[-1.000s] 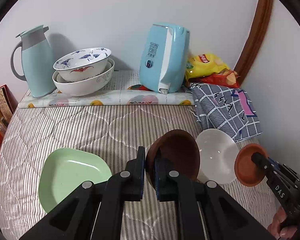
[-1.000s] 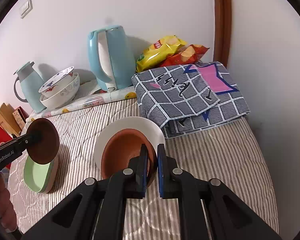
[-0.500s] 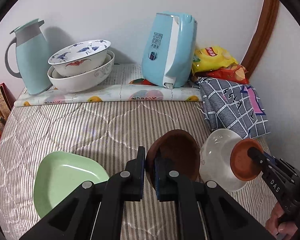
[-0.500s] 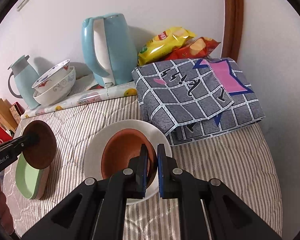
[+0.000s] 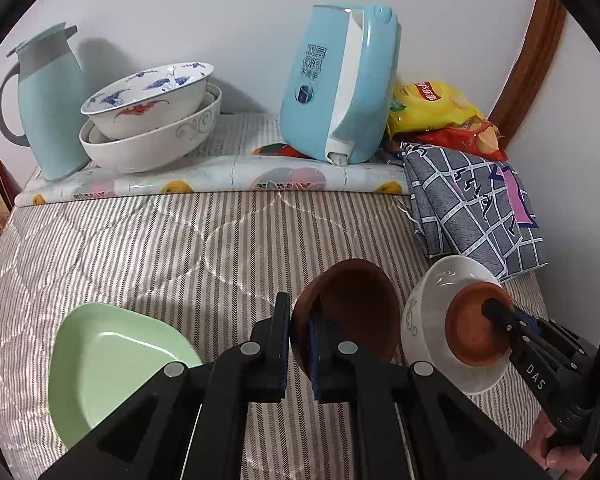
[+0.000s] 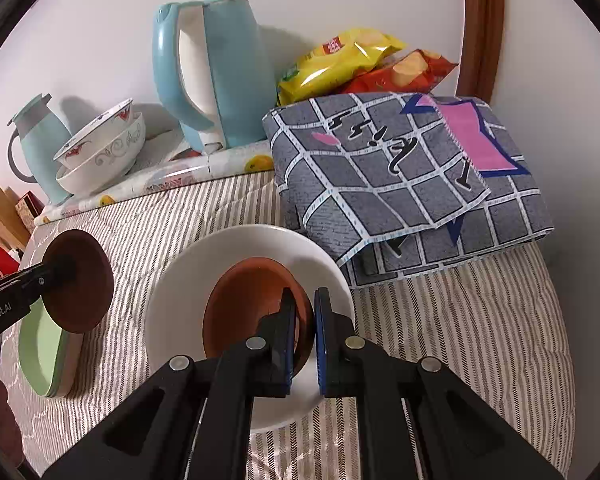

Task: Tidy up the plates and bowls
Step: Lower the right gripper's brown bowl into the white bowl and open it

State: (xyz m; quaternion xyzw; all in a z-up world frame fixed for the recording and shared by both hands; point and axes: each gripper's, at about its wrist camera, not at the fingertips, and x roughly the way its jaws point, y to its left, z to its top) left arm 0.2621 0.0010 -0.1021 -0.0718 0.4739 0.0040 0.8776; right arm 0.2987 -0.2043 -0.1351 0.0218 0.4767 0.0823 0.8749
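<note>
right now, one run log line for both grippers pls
left gripper: shut on dark brown bowl, above striped bedspread | right gripper: shut on terracotta dish, over white bowl | green plate: untouched

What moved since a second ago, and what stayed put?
The right gripper carried its small orange-brown dish down into the white bowl. The left gripper lowered its dark brown dish slightly. Both stay clamped; the green plate hasn't moved.

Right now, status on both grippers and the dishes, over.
Left gripper shut on dark brown dish, held beside green plate. Right gripper shut on terracotta dish, over white bowl. Nothing in the way.
</note>
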